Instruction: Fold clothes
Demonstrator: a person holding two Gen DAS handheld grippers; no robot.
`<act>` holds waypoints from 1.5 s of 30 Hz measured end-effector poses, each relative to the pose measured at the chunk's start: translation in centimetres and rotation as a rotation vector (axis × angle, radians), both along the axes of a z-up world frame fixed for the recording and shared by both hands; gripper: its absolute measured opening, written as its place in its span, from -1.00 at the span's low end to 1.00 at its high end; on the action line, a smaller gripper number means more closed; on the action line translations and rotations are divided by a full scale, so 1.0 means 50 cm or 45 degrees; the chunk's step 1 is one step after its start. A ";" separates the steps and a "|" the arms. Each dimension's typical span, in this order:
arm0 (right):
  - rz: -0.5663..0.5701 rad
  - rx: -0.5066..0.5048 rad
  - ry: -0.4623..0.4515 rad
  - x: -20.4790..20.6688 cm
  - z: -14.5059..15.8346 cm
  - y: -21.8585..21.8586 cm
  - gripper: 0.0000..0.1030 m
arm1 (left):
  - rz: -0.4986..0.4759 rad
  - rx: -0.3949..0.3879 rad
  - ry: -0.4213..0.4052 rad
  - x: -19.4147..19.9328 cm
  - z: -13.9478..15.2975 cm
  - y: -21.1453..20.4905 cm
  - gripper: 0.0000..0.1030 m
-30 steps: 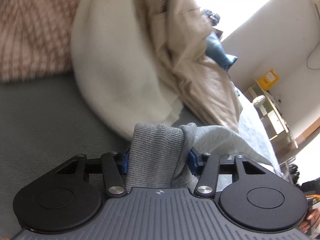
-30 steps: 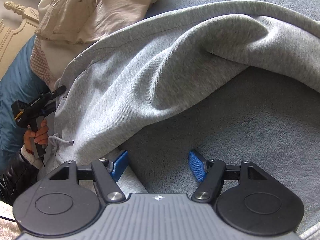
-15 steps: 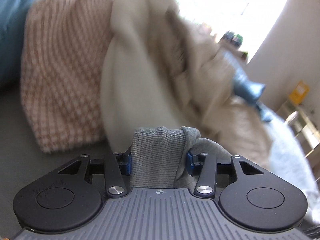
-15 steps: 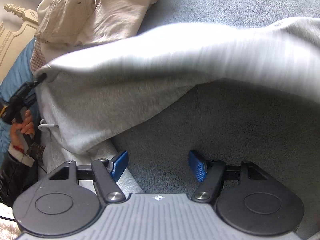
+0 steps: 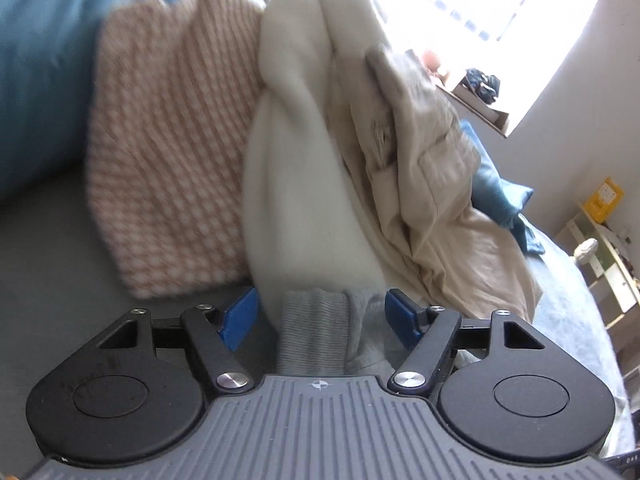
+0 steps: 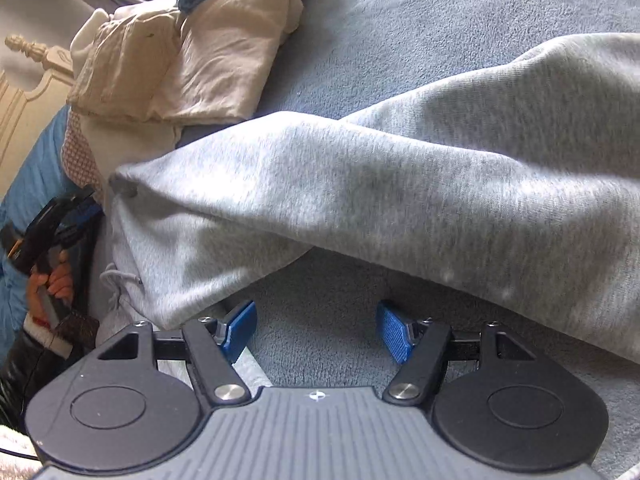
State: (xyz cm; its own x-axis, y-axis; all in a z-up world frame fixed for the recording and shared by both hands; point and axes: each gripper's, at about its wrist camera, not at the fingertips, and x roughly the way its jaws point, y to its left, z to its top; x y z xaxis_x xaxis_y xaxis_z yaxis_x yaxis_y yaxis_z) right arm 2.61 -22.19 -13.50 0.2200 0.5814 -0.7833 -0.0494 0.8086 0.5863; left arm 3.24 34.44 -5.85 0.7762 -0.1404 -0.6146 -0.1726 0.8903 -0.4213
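The left gripper (image 5: 318, 314) has just been opening its jaws, and the ribbed cuff (image 5: 312, 328) of the grey sweatpants (image 6: 400, 184) sits loose between the blue pads (image 5: 240, 314), touched by neither; the release of a fold looks to be the step in hand. The right gripper (image 6: 316, 330) hangs with its jaws apart and empty over the grey blanket (image 6: 400, 20) covering the bed, just beside the near edge of the sweatpants. These lie doubled over across the blanket, the drawstring (image 6: 116, 284) end toward the left gripper, which the right wrist view shows in the person's hand (image 6: 52, 284). Beyond them a pile waits by the headboard: a pink checked knit (image 5: 168, 168), a cream garment (image 5: 296, 184) and a beige garment (image 5: 432, 184). Judging from this, the next move calls for the left gripper to draw back clear of the cuff without dragging it, then for both grippers to take the folded edge and bring it over once more, keeping the legs aligned, since soft fleece slumps and shifts easily.
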 end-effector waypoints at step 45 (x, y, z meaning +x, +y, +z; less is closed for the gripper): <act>-1.580 0.085 -0.155 -0.320 0.075 -0.522 0.30 | -0.602 0.514 0.107 -0.071 -0.084 -0.457 0.37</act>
State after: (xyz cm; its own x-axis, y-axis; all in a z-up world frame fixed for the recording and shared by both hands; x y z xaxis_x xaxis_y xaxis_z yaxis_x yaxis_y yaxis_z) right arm -13.37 -48.29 -9.76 0.7167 -0.0324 -0.6966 0.6683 0.3172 0.6729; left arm -0.30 11.59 -10.06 0.6334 -0.2009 -0.7473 0.2611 0.9646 -0.0379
